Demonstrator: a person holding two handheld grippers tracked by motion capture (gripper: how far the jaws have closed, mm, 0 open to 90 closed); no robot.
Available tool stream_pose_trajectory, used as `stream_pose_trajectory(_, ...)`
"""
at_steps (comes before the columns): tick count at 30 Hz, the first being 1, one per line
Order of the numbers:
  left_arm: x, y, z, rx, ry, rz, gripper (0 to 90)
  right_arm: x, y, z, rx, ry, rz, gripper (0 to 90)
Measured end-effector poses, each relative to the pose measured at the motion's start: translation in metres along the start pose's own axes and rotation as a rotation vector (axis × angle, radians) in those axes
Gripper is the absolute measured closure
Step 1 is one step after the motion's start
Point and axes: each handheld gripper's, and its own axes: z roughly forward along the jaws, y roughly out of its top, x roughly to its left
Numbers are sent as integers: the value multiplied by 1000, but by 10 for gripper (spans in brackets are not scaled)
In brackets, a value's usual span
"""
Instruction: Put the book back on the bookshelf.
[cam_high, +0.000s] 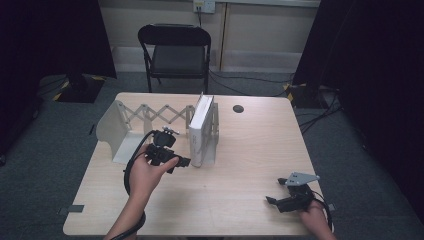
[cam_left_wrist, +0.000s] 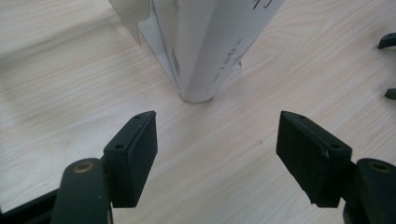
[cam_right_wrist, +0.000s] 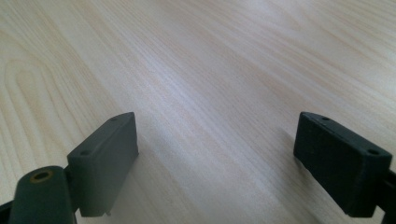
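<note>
- The desk (cam_high: 240, 165) is a rounded-corner rectangle of pale wood-grain laminate, smooth, with a small dark round cable hole (cam_high: 238, 108) near its far edge.
- An off-white expanding book rack (cam_high: 116, 131) stands on the far left part of the desk: flat curved end plates joined by a criss-cross scissor lattice.
- A white book (cam_high: 200, 131) stands upright at the rack's right end, against the right end plate, its rounded spine towards the person; the cover looks glossy, and the small print on it is too blurred to read.
- The left gripper (cam_high: 181, 161), matte black, sits just before the book's spine; in the left gripper view its jaws stand wide apart with nothing between them and the spine (cam_left_wrist: 205, 56) lies ahead.
- The right gripper (cam_high: 274, 200), topped by a grey three-cornered plate, rests low near the desk's front right corner, well apart from the book; its blocky jaws are spread over bare wood.
- A black folding chair (cam_high: 176, 52) with a padded seat stands behind the desk on grey carpet.
</note>
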Motion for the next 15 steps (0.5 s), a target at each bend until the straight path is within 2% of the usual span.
stream_pose_trajectory(15,9,-22,12,20,-17,-6,292,0,0,0,0,0,0,132)
